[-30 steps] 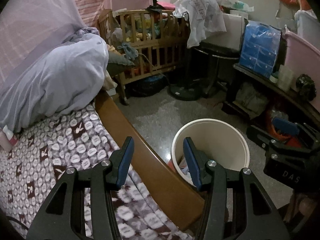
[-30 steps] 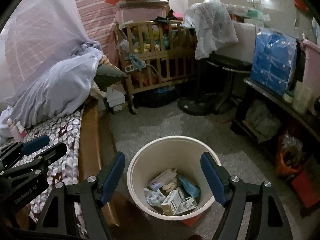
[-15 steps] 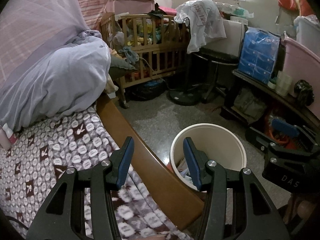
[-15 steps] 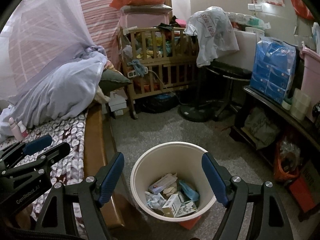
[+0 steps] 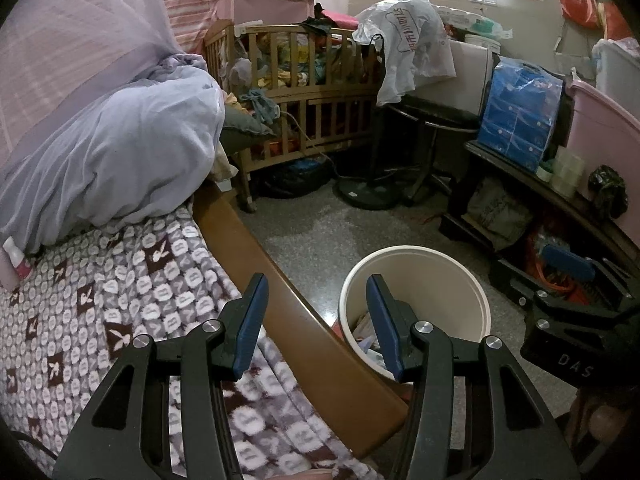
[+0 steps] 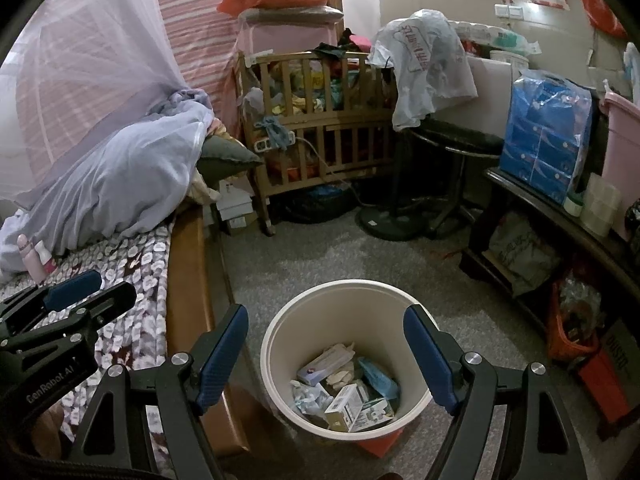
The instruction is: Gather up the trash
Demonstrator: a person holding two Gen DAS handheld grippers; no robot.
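Holding both jaws open and empty over the round cream plastic bin (image 6: pixel 348 292); we'd pinch its light crushable cardboard boxes (image 6: pixel 346 402) flat-sided.

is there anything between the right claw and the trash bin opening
Nothing visible. The right claw is open and empty above the bin, whose mouth is uncovered, with boxes and wrappers already inside.

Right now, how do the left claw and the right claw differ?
The right claw stands wider open than the left claw. The right claw hangs over the cream trash bin, framing the boxes and wrappers inside; the left claw sits over the bed's wooden edge, bin beside it. Both are empty, with blue pads.
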